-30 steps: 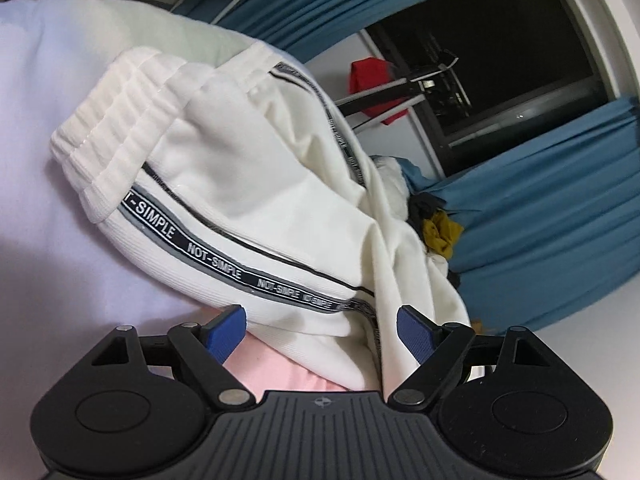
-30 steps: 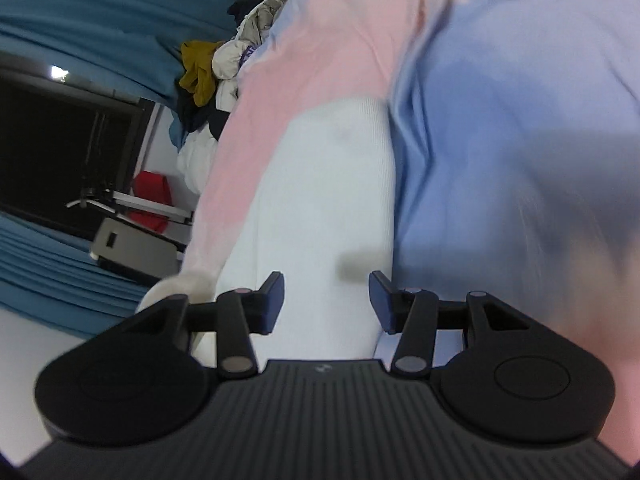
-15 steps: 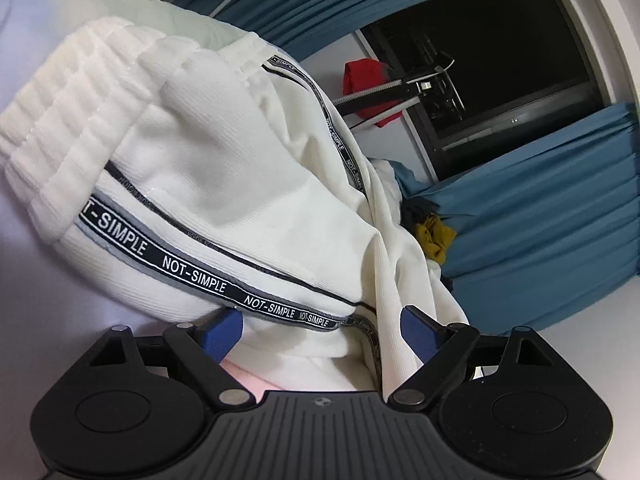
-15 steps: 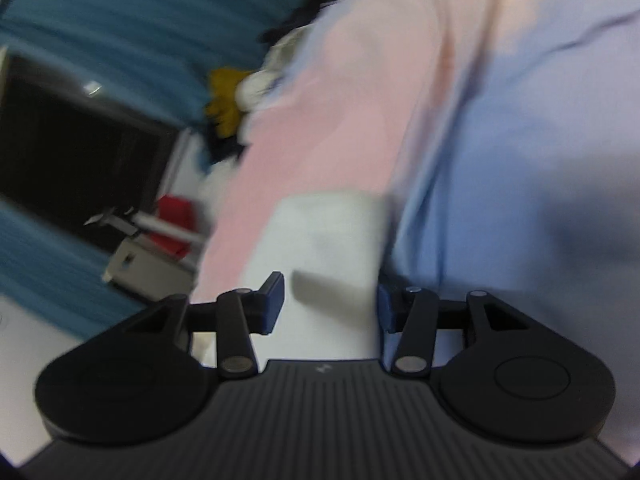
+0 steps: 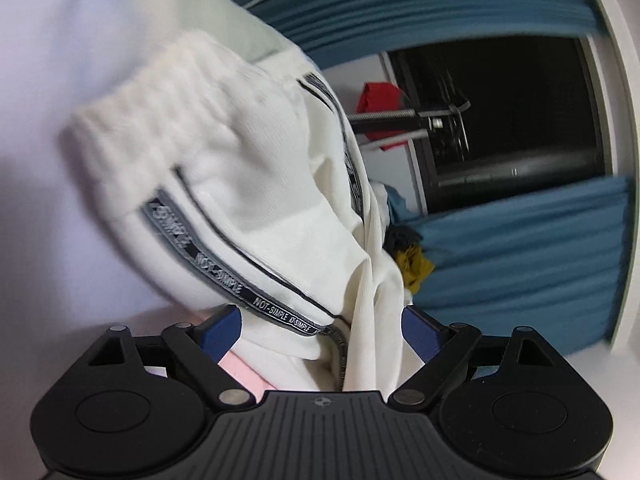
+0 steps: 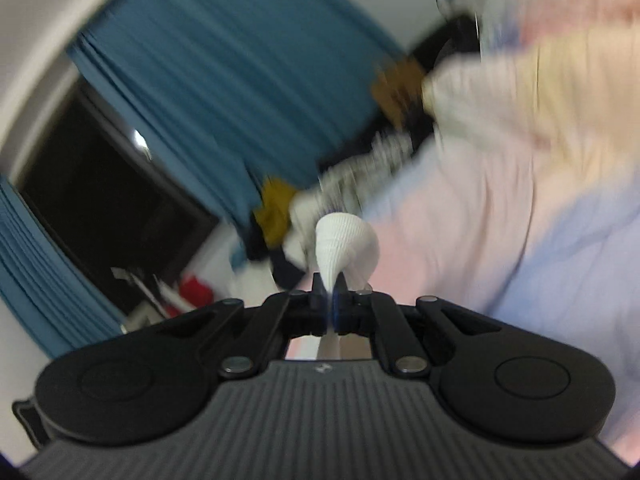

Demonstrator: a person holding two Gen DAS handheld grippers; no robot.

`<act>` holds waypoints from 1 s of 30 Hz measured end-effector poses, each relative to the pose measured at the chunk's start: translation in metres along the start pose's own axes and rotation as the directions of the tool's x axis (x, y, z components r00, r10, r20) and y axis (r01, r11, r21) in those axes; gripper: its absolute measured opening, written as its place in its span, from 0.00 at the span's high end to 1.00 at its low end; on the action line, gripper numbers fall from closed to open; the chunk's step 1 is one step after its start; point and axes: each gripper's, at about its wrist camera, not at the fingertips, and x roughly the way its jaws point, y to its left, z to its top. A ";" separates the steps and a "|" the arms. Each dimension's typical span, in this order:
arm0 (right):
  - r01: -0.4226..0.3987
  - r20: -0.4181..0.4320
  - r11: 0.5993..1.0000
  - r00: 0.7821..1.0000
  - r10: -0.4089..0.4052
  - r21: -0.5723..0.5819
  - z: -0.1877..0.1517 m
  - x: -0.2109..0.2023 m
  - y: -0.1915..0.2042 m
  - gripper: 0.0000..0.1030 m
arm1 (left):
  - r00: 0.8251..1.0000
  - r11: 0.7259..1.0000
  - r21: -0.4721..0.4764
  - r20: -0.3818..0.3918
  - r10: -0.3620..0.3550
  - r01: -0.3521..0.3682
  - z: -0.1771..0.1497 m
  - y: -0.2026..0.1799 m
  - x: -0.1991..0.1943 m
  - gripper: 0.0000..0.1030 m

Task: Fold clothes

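White trousers [image 5: 256, 184] with a ribbed waistband and a grey NOT-SIMPLE stripe lie bunched on the pastel bed sheet [image 5: 48, 128]. My left gripper [image 5: 320, 330] is open, its blue pads on either side of a fold of the white cloth, not closed on it. My right gripper [image 6: 330, 296] is shut on a pinched fold of white ribbed cloth [image 6: 344, 240] and holds it above the pink and lilac sheet [image 6: 500, 240]. The right wrist view is blurred by motion.
A pile of mixed clothes [image 5: 408, 256], some yellow and dark, lies past the trousers; it also shows in the right wrist view [image 6: 280, 216]. Blue curtains [image 5: 520, 256] and a dark window [image 5: 512, 120] stand behind. A red item [image 5: 378, 98] hangs near a metal stand.
My right gripper closed on the white ribbed cloth and swung up with it. My left gripper stayed open as the trousers shifted in its view.
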 end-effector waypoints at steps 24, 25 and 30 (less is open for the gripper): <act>0.515 -0.059 0.748 0.837 -0.544 0.418 0.009 -0.074 -0.122 0.94 | 0.990 0.939 -0.315 -0.006 0.143 -0.138 0.035 0.035 -0.004 0.85; 0.514 -0.061 0.748 0.838 -0.542 0.421 0.001 -0.080 -0.122 0.93 | 0.989 0.945 -0.295 -0.003 0.149 -0.143 0.037 0.029 -0.007 0.86; 0.517 -0.051 0.755 0.837 -0.545 0.404 0.008 -0.082 -0.127 0.94 | 0.985 0.972 -0.168 0.033 0.171 -0.163 0.060 -0.014 -0.031 0.90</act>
